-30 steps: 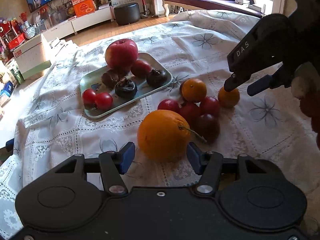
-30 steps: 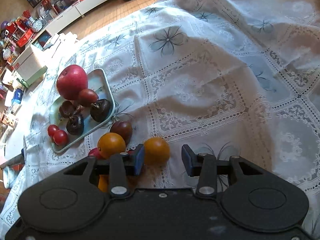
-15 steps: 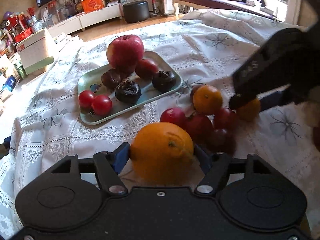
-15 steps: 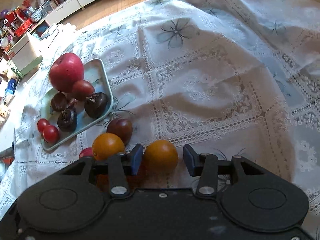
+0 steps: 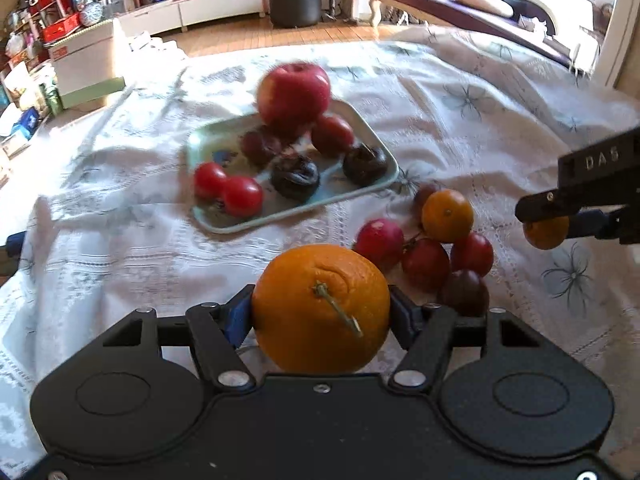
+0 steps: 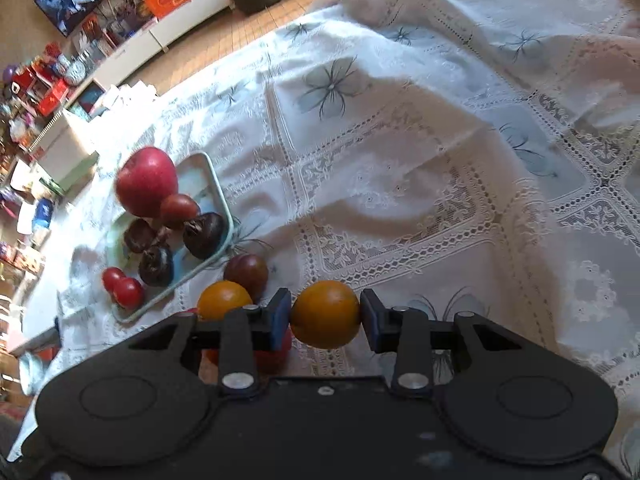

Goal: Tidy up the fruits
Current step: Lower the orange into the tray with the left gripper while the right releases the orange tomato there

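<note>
My left gripper is shut on a large orange with a stem, held just above the tablecloth. My right gripper is shut on a small orange; it also shows in the left wrist view at the far right. A pale green tray holds a big red apple, dark passion fruits and two small tomatoes. Beside the tray lie another small orange and several red and dark plums.
A white lace tablecloth covers the table, with open cloth to the right of the fruit. A white box and cluttered shelves stand beyond the table's left edge. A black stool and a sofa are at the back.
Both grippers have closed on their oranges: the left on the large one, the right on the small one. Both have lifted slightly, and the tray sits farther off in the left view.
</note>
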The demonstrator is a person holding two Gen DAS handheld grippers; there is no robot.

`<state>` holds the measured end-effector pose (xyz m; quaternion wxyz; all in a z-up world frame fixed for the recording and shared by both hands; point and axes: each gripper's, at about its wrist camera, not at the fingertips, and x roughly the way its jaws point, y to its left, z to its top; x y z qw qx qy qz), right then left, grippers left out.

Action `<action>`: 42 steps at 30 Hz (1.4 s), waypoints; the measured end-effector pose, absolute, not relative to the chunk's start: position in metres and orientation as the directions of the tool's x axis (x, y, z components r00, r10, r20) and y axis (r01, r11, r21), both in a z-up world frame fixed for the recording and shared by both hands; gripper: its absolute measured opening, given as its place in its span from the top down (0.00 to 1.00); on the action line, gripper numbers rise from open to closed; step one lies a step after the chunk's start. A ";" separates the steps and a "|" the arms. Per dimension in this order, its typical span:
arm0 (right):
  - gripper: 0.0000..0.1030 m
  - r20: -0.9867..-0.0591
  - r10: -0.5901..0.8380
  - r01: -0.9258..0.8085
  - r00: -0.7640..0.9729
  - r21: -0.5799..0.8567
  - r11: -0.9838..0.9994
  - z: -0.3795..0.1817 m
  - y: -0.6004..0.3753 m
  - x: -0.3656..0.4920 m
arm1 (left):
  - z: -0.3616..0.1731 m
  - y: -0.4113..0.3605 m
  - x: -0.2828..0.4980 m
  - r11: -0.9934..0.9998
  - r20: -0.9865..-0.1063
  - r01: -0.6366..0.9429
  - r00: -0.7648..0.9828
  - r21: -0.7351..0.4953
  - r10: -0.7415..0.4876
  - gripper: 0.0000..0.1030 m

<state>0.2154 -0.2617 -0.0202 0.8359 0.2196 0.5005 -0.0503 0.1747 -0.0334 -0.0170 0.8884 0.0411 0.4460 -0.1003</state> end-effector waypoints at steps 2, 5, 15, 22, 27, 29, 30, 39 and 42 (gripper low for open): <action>0.62 -0.848 0.134 0.299 0.512 0.323 0.898 -0.015 -0.262 0.211 | -0.003 -0.025 0.167 0.978 -0.793 0.209 0.592 -0.021 -0.144 0.34; 0.62 -0.830 0.136 0.286 0.540 0.334 0.898 -0.004 -0.262 0.201 | 0.017 -0.015 0.149 0.977 -0.777 0.212 0.614 -0.009 -0.140 0.34; 0.62 -0.778 0.150 0.170 0.610 0.313 0.935 0.031 -0.233 0.125 | 0.043 0.011 0.069 0.973 -0.759 0.229 0.628 -0.030 -0.171 0.34; 0.62 -0.806 0.189 0.094 0.561 0.288 0.953 0.030 -0.213 0.065 | 0.029 0.016 0.028 0.970 -0.798 0.238 0.576 -0.043 -0.177 0.34; 0.62 -0.847 0.211 0.071 0.488 0.280 0.958 0.016 -0.203 0.036 | 0.009 0.013 0.007 0.971 -0.830 0.235 0.532 -0.042 -0.165 0.34; 0.62 -0.856 0.220 0.071 0.467 0.284 0.956 0.009 -0.201 0.023 | 0.000 0.012 0.005 0.971 -0.847 0.233 0.506 -0.051 -0.166 0.34; 0.62 -0.861 0.215 0.073 0.461 0.278 0.958 0.006 -0.199 0.018 | -0.003 0.012 0.003 0.972 -0.852 0.230 0.497 -0.052 -0.163 0.34; 0.62 -0.879 0.164 0.040 0.448 0.203 0.978 -0.005 -0.178 0.009 | -0.017 0.011 -0.003 0.978 -0.864 0.209 0.493 0.000 -0.106 0.33; 0.62 -0.885 0.169 0.036 0.434 0.204 0.978 -0.008 -0.176 0.009 | -0.019 0.011 -0.004 0.980 -0.863 0.198 0.500 0.027 -0.077 0.33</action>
